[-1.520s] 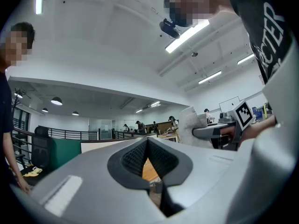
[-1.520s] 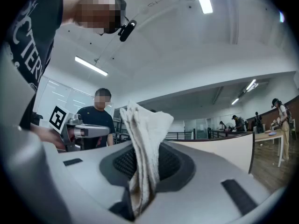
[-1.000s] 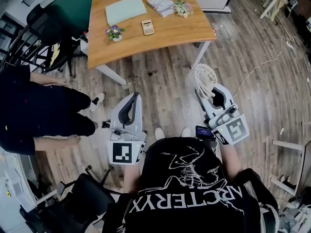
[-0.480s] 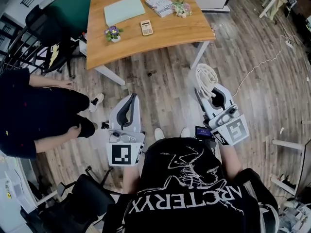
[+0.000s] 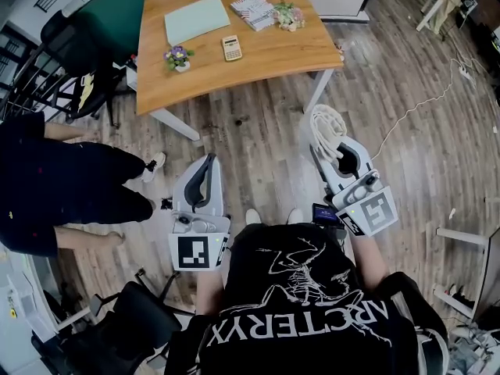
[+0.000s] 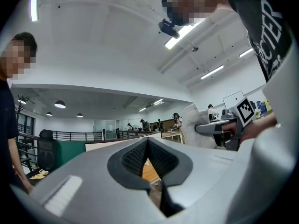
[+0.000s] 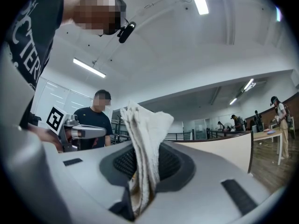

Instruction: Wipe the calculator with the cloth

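"So, where is the calculator [image 5: 231, 48]?"

"It lies flat near the middle of a wooden table [image 5: 266, 57], just off the near right corner of a pale green sheet [image 5: 195, 18]. A small flower pot [image 5: 179, 57] stands toward the table's left edge. A patterned book [image 5: 254, 8] and a little bunch of flowers [image 5: 287, 14] sit by the far edge."

"And the 2 grippers?"

"Both are held over the wooden floor, well apart from the table. The right gripper [image 5: 337, 143] is clamped on a white cloth [image 5: 326, 123]. In the right gripper view the folded cloth [image 7: 145, 125] stands up between the pads of that gripper [image 7: 145, 171] and rises above the tips."

"Is the left one holding anything?"

"No. The left gripper [image 5: 207, 169] has its jaws drawn together. In the left gripper view that gripper [image 6: 147, 160] shows only a thin slit between the ribbed pads, with nothing in it."

"Anyone else around?"

"A person in dark clothes [image 5: 62, 186] is on the floor at the left, beside the table's near left corner."
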{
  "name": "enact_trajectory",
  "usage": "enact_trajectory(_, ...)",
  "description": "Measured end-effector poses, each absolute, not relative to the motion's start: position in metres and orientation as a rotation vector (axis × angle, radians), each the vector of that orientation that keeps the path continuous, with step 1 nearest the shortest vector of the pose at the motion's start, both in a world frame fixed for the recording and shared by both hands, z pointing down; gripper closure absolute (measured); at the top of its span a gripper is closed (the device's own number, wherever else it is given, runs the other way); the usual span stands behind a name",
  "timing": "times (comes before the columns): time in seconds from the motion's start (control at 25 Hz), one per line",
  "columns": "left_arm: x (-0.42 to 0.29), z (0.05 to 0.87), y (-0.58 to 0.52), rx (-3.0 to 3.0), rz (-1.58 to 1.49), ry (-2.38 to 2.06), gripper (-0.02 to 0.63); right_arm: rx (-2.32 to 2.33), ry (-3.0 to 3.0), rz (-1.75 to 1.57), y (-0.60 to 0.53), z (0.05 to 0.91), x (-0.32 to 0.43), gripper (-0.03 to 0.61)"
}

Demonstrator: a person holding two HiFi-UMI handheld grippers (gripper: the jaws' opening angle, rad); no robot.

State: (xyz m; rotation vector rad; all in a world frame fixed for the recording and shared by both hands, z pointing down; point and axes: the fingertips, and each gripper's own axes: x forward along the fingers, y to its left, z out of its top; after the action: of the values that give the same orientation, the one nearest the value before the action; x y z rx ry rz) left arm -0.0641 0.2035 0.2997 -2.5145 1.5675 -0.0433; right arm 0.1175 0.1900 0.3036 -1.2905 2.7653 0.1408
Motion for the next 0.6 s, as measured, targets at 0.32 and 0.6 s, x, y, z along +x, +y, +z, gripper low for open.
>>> enact_trajectory(0.32, -0.035, 0.307, 0.202, -2.476, -0.049, 1.648, 0.604, -1.241, 2.787, 0.103, 0.181, 0.313, 0.149, 0.489)
enact_trajectory(0.6, -0.028, 0.313, 0.167, -2.462, -0.061, 1.672, 0.604, -1.219, 2.800, 0.104, 0.145, 0.318, 0.155, 0.489)
